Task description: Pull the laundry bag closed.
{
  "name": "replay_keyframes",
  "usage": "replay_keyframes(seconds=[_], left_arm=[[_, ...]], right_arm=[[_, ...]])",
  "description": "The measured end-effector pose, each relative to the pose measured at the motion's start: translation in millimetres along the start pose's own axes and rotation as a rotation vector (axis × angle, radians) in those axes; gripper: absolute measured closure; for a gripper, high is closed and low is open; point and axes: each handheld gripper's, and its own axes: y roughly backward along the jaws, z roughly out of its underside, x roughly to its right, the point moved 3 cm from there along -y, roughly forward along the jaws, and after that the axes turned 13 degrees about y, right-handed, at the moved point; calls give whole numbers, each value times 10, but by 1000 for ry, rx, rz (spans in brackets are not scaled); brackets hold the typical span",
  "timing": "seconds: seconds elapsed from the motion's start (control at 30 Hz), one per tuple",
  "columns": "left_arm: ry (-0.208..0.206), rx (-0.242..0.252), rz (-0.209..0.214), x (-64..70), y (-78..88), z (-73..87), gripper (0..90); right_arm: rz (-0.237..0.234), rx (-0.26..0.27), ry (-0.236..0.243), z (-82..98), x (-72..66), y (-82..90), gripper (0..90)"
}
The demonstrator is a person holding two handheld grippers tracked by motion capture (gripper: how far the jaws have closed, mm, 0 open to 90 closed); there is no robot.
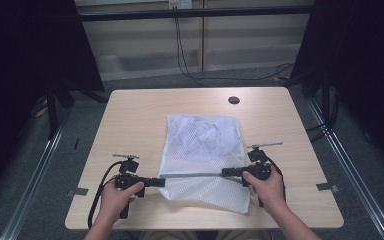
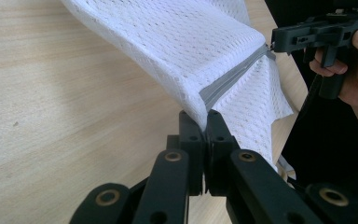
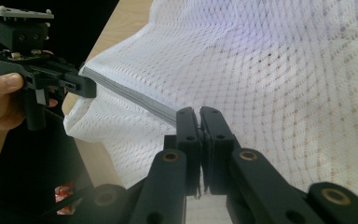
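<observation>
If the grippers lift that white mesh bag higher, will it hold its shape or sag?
The mesh bag probably sags: it drapes from the grey zipper pinched by the left gripper and right gripper. Thin netting looks light, and snag-prone.

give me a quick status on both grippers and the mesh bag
Left gripper shut on mesh bag at one end of its grey zipper. Right gripper shut at the other end. Zipper taut between them. Nothing in the way.

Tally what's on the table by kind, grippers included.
Mesh bag: 1
Grippers: 2, left gripper and right gripper, each shut on the bag's grey zipper
Round black spot on the table: 1
Total: 4
</observation>
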Motion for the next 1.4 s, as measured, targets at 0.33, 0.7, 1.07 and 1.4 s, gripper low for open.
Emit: replay_keyframes(seconds=[0.33,0.7,1.07,1.4], left_arm=[[2,0,-1,-1,-1,-1,882],[3,-4,0,2,-5,1,882],[-2,-6,-5,-11,-6,0,882],[0,-7,-6,-13,-7,0,882]], right_arm=[[7,0,5,17,10,54,870],[14,3,5,38,34,110,869],[17,3,4,46,50,129,870],[25,0,19,54,53,146,870]])
